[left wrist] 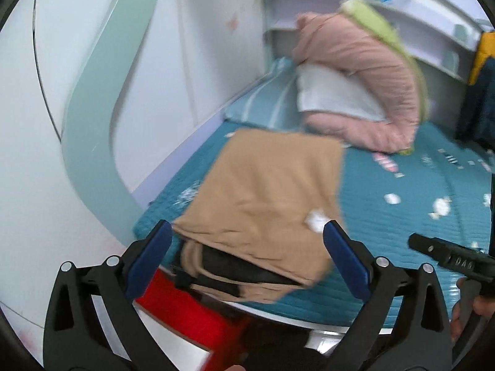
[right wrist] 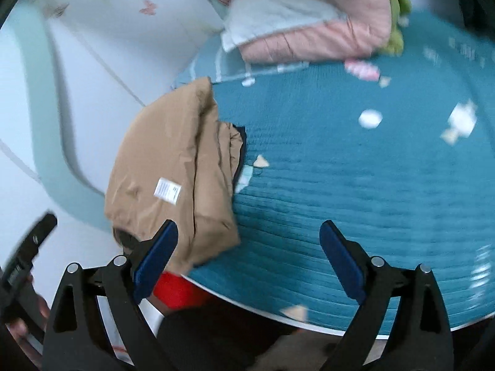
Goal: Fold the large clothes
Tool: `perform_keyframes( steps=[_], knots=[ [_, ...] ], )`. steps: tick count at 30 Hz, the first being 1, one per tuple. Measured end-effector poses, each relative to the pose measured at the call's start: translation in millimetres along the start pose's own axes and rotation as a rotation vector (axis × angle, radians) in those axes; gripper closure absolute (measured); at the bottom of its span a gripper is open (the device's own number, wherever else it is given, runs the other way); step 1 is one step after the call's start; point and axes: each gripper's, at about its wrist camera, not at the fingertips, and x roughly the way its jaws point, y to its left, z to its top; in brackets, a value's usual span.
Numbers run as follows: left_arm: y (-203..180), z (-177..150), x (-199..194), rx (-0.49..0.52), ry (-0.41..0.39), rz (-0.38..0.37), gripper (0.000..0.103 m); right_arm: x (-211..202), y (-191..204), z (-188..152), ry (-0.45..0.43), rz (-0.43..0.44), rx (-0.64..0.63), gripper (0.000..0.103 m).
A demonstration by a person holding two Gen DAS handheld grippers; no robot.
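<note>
The tan jacket (left wrist: 263,198) lies folded at the near left edge of the bed (left wrist: 402,216). The left gripper (left wrist: 247,256) hangs spread wide just above it, grasping nothing; the right gripper (right wrist: 249,256), equally splayed, hangs beside it.

My left gripper (left wrist: 247,255) hangs over the bed's (left wrist: 402,247) near edge, jaws spread wide and empty, framing a folded tan garment (left wrist: 263,191) on the teal quilted cover. Beyond it, a pink quilt (left wrist: 365,71) lies heaped against the headboard shelves (left wrist: 402,15).
</note>
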Motion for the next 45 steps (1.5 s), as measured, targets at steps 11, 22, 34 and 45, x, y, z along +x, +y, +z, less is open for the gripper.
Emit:
perform_keyframes(
  steps=[11, 22, 34, 45],
  knots=[
    [-99, -1, -108, 0.064, -0.15, -0.084, 0.005, -164, 12, -41, -0.321, -0.162, -0.199, 0.008],
    [-146, -2, -194, 0.126, -0.312, -0.163, 0.005, -259, 4, -68, -0.519, -0.152, -0.213, 0.008],
    [-165, -11, -260, 0.126, -0.486, -0.081, 0.005, -313, 4, -85, -0.67, -0.188, -0.228, 0.008],
    [-168, -8, -269, 0.11, -0.518, -0.119, 0.005, -327, 2, -91, -0.741, -0.218, -0.225, 0.008]
  ],
)
